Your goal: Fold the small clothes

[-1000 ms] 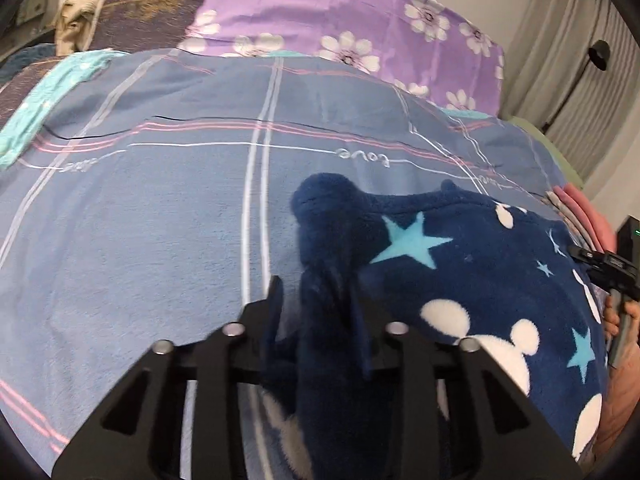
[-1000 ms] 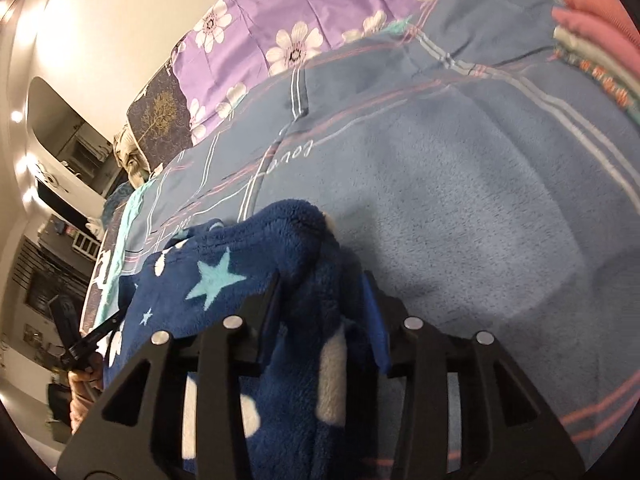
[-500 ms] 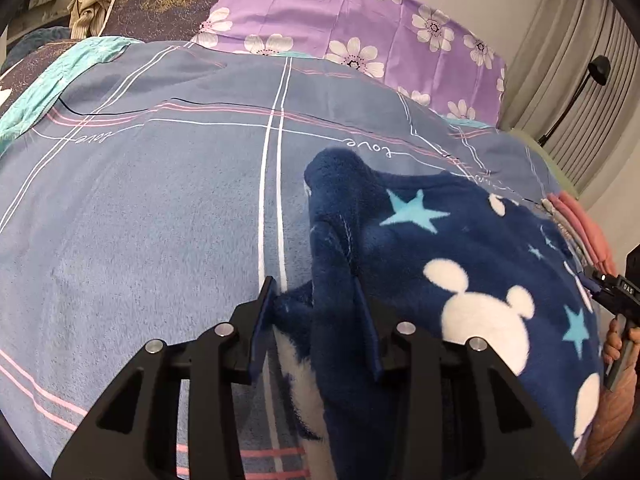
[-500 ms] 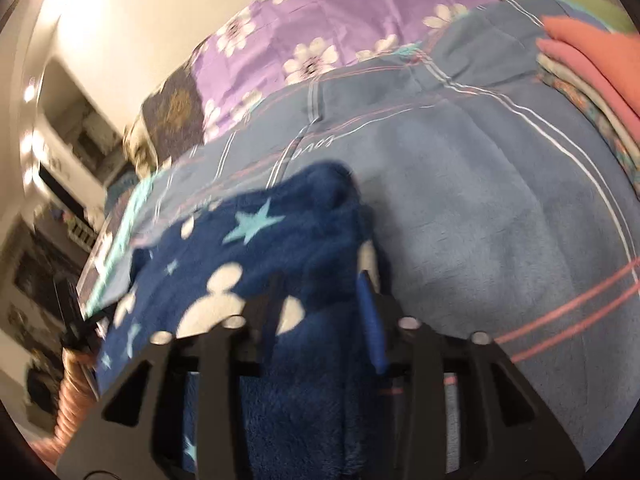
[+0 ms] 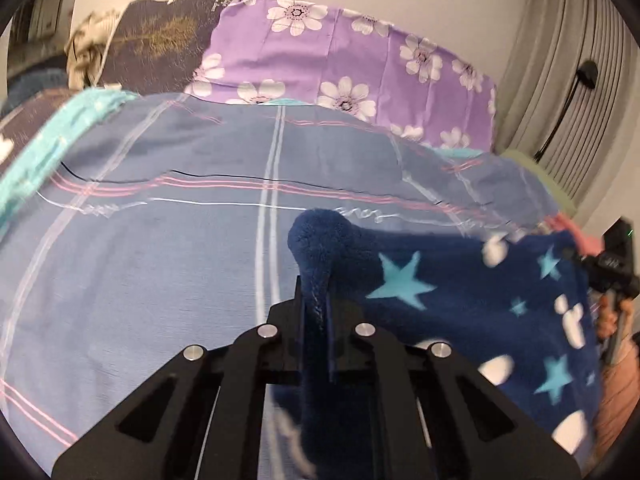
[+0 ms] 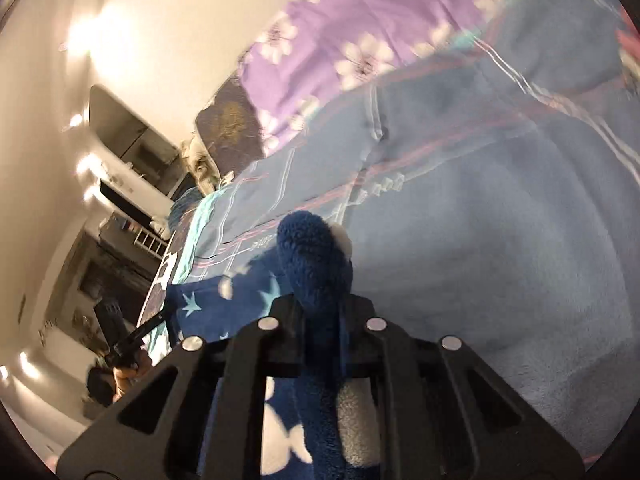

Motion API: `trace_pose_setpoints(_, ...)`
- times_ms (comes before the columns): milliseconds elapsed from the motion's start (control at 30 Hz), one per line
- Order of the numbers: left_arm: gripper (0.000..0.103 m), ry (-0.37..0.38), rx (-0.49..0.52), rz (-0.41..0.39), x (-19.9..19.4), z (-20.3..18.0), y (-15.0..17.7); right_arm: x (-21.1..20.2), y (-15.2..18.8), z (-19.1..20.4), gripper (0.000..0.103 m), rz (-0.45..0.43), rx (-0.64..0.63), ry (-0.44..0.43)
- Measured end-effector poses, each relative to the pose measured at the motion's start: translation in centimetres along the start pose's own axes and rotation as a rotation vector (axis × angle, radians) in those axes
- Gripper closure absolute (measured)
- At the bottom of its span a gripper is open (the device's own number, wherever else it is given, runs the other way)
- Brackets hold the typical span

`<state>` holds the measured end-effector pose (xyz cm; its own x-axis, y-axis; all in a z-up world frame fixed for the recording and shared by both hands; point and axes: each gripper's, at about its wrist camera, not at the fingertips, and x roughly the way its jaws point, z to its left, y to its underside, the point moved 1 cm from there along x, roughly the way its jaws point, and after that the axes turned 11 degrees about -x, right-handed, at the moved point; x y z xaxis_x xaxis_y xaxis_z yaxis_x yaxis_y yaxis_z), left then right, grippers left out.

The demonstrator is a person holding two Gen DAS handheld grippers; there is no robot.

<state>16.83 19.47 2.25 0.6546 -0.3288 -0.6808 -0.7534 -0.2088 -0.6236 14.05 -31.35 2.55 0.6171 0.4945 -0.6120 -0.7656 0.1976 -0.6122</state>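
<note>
Left gripper point(image 5: 316, 316) and right gripper point(image 6: 322, 312), fingers pinching opposite corners of a navy star-print fleece garment point(image 5: 460, 292) | held stretched above the bed's blue plaid blanket point(image 5: 160, 260) | mid-fold; next likely carry corners across, lay flat.

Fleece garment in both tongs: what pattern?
The fleece garment is navy with light-blue stars and white mouse-head shapes. It shows best in the left wrist view.

Warm wall-light glare, motion blur, heavy fisheye edge distortion.
</note>
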Motion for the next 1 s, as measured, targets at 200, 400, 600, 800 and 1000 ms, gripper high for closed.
trace_pose_setpoints(200,0.062,-0.15,-0.016,0.006,1.9,0.4,0.4,0.6,2.1,-2.8,0.062,0.059,0.1,0.183)
trace_pose_setpoints(400,0.057,-0.132,0.162,-0.115,-3.5,-7.1,0.5,-5.8,3.5,-2.1,0.084,0.023,-0.055,0.328)
trace_pose_setpoints(600,0.057,0.18,0.416,0.199,-3.5,-23.6,8.7,-5.6,8.5,-3.6,0.097,0.095,-0.068,0.2)
trace_pose_setpoints(800,0.056,0.189,0.694,0.353,-2.4,-34.8,19.6,-5.9,10.2,-5.3,0.087,0.028,0.017,-0.009)
trace_pose_setpoints(1000,0.033,0.06,0.794,0.262,-2.4,-39.8,24.4,-6.4,10.3,-5.2,0.08,0.032,0.008,-0.055)
